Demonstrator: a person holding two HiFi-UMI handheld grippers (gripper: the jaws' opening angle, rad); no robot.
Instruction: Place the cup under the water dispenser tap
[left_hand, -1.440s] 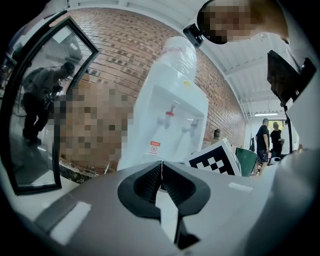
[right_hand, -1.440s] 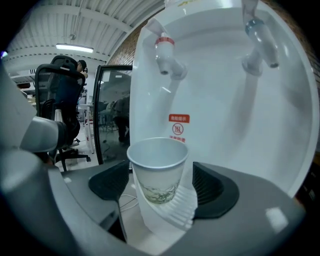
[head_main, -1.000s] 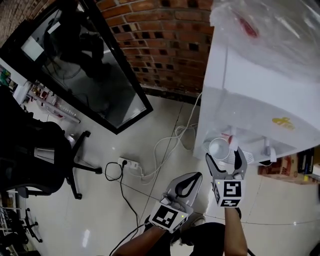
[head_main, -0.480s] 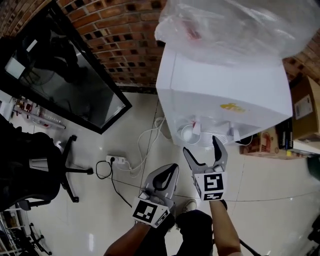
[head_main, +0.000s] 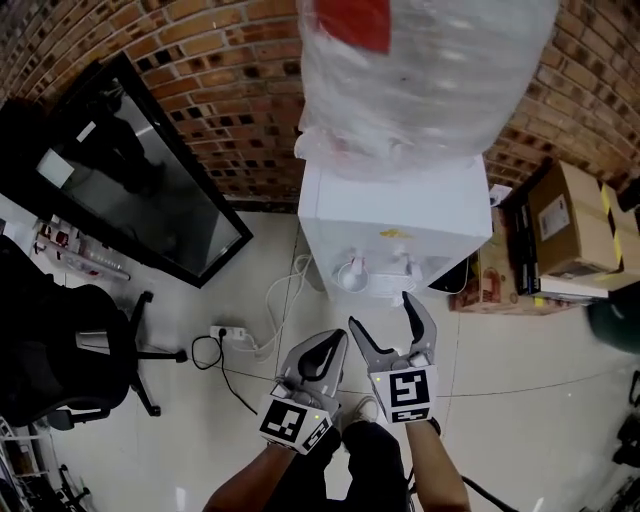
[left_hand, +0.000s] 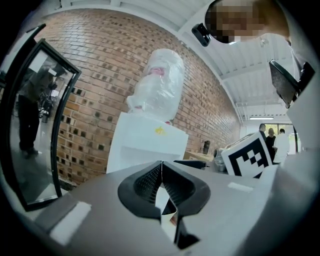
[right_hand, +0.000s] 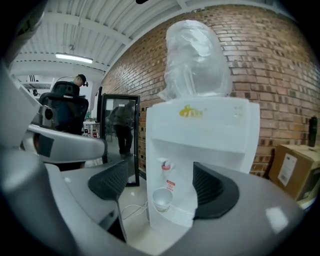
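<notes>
While the right tongs (head_main: 382, 312) stand wide apart, their jaws are just beginning to close, and nothing lies between the pads. They hold nothing and touch nothing. Seen along them in the right gripper view, the gap frames the cup (right_hand: 162, 199), which stands well beyond the tips and apart from them.

The cup sits upright in the recess at the front of the white dispenser (head_main: 390, 205), directly below the red tap (right_hand: 164, 168). In the head view it is the left of the two taps that has the cup under it. No tongs are on the cup.

The left tongs (head_main: 338, 342) are closed, tip against tip, with only a thin slit further back between the ribbed pads. They grip nothing. They are held just left of the right tongs, both in front of the dispenser and above the pale floor (head_main: 200, 400).

On top of the dispenser stands a bottle (head_main: 420, 70) wrapped in clear plastic. Behind it runs a brick wall (head_main: 200, 60). A dark framed mirror (head_main: 140, 190) leans on the wall to the left, a black chair (head_main: 70, 350) stands nearer on the left, and a power strip (head_main: 228, 332) lies on the floor between chair and dispenser. A box (head_main: 565, 220) sits to the right of the dispenser.
</notes>
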